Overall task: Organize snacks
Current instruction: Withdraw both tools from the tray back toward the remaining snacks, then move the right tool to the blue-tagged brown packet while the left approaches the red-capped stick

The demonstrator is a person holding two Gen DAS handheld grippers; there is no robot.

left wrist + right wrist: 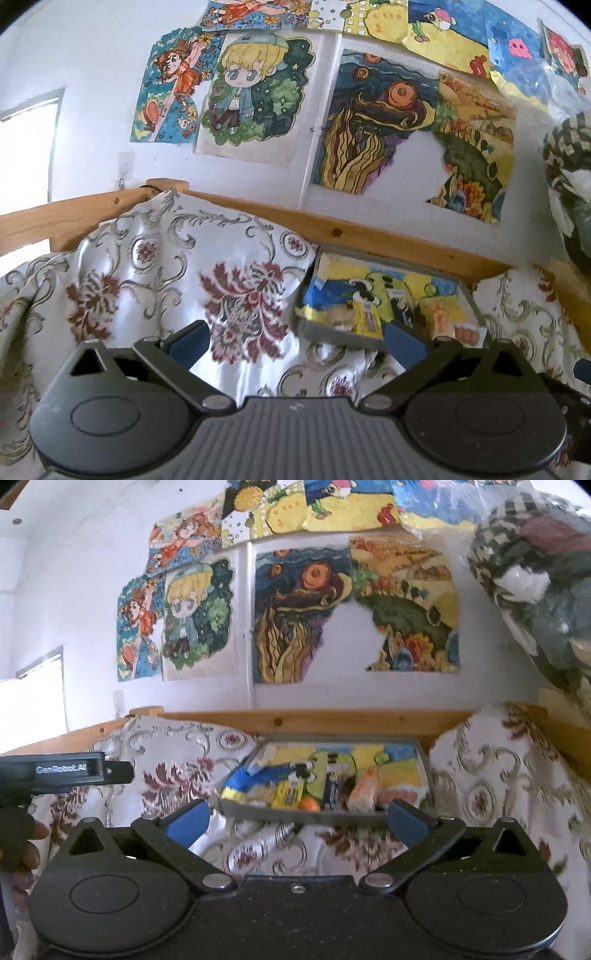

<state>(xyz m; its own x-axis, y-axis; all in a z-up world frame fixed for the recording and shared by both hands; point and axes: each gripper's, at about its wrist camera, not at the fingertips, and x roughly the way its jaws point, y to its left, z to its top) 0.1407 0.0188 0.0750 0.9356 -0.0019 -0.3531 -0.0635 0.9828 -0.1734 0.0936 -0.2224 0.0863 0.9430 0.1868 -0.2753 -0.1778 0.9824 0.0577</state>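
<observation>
Left wrist: left gripper (295, 345) nearest, jaws spread wide, nothing between the blue pads (188, 341). Under it a floral cloth (177, 266) over a seat with a wooden rail (369, 236) behind. Grey tray (332, 334) sits ahead and right of centre, just under the rail, its right front corner hidden by the right pad; snacks (369, 314) lie inside: yellow and blue packets, an orange one at right. Drawings (255, 92) cover the wall above. Right wrist: right gripper (297, 823) nearest, also wide open and empty. Tray (295, 814) sits straight ahead between the pads, resting on the cloth (498, 775). Snacks (291, 792) crowd its front edge, with a small orange one (309, 804) mid-front. Left gripper (74, 768) juts in at far left, held by a hand (20, 845).
</observation>
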